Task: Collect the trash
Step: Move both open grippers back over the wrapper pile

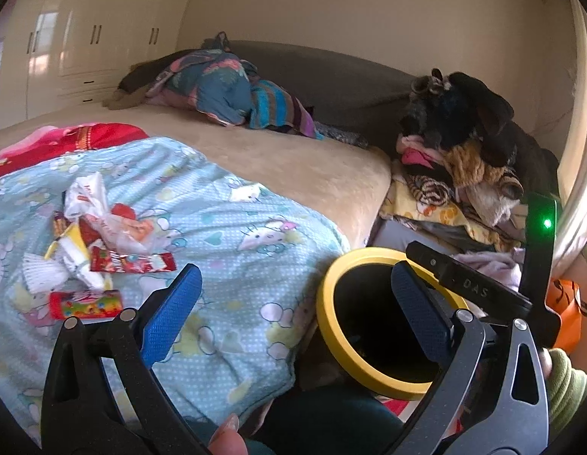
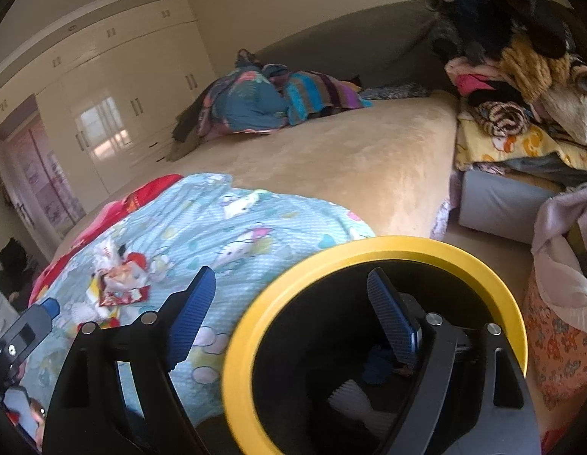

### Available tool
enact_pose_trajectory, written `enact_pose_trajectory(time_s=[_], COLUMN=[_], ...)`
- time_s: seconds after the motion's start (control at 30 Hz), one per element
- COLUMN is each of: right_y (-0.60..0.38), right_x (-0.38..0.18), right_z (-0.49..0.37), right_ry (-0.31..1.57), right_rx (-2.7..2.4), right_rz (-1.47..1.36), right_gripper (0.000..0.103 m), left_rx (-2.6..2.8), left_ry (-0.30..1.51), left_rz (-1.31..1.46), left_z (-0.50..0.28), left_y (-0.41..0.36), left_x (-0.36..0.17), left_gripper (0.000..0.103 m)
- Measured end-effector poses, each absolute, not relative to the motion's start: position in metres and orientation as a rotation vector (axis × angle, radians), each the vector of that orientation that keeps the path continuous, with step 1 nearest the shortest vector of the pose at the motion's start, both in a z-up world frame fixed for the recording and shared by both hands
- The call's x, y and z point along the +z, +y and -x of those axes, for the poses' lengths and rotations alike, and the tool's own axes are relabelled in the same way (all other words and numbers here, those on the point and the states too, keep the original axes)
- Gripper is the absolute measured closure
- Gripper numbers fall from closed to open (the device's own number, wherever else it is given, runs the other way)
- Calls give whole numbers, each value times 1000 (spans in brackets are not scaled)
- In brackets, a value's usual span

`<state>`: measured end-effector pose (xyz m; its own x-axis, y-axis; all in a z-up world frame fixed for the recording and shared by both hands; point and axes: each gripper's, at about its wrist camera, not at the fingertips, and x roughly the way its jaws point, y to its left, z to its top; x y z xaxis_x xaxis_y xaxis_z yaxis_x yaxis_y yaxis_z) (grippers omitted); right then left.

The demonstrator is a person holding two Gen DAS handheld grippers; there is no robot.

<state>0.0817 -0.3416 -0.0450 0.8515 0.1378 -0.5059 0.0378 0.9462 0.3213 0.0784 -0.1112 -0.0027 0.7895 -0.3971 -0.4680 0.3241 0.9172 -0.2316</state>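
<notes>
A heap of trash (image 1: 100, 235), red and white wrappers, crumpled paper and a paper cup liner, lies on the light blue cartoon blanket (image 1: 225, 250); it also shows in the right wrist view (image 2: 119, 284). A black bin with a yellow rim (image 1: 331, 326) stands beside the bed. My left gripper (image 1: 297, 303) is open and empty, right of the heap. My right gripper (image 2: 293, 303) is open and empty above the bin's yellow rim (image 2: 369, 244); a white cup liner (image 2: 350, 398) and a blue scrap (image 2: 377, 364) lie inside the bin.
The beige bed (image 1: 293, 151) carries a pile of colourful clothes (image 1: 225, 87) at the far end. A tall stack of clothes and blankets (image 1: 464, 159) stands to the right. A cream wardrobe (image 1: 85, 45) fills the left wall. A red blanket (image 1: 66, 140) lies beyond the blue one.
</notes>
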Motion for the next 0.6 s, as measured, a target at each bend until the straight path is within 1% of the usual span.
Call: enact_pose_trajectory(time_s=[0.6], right_y=[-283], right_x=[-27], right_z=[-77], right_ry=[520], right_rx=[200], right_rz=[-254], right_gripper=[19], left_rx=[-221], left_ry=[467], left_rz=[215], left_z=[-72], left_y=[-47], left_x=[12], left_gripper=[11])
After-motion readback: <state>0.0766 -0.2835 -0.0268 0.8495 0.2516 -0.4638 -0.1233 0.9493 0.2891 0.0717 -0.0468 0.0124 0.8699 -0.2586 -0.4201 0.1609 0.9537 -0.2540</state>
